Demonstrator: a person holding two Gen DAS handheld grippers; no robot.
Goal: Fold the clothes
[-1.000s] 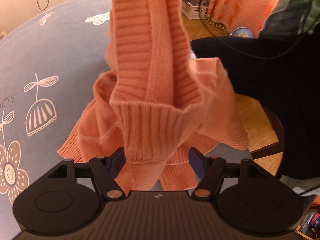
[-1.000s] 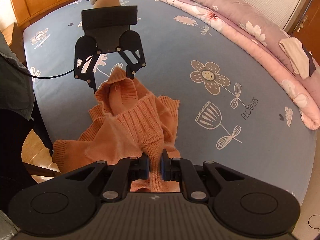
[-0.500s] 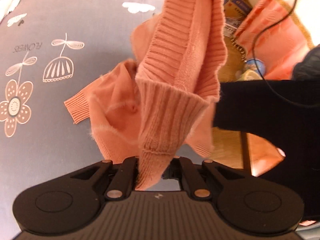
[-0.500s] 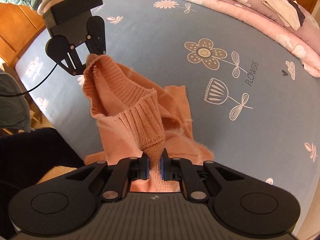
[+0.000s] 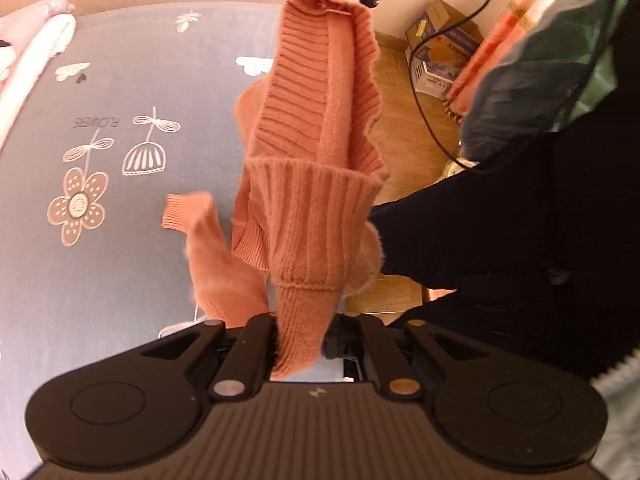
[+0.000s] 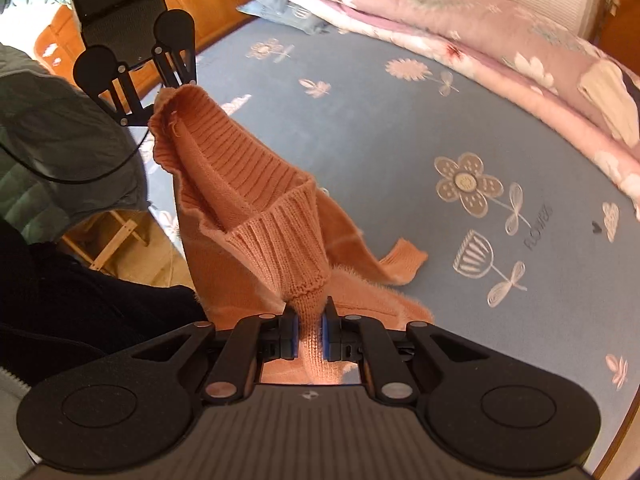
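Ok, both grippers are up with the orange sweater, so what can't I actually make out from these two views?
- Left gripper pads, left wrist view: buried under the ribbed hem of the sweater.
- Sweater's lower body, right wrist view: cut off behind the right gripper.
- Second sleeve: only one cuff shows; the other is lost in the folds.
- Bed edge below the sweater: masked by cloth.

Blue sheet (image 6: 392, 152) lies bare; pink quilt (image 6: 460, 28) borders it

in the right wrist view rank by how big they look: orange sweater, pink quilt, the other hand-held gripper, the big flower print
1. orange sweater (near the camera, so unsure against the quilt)
2. pink quilt
3. left hand-held gripper
4. flower print
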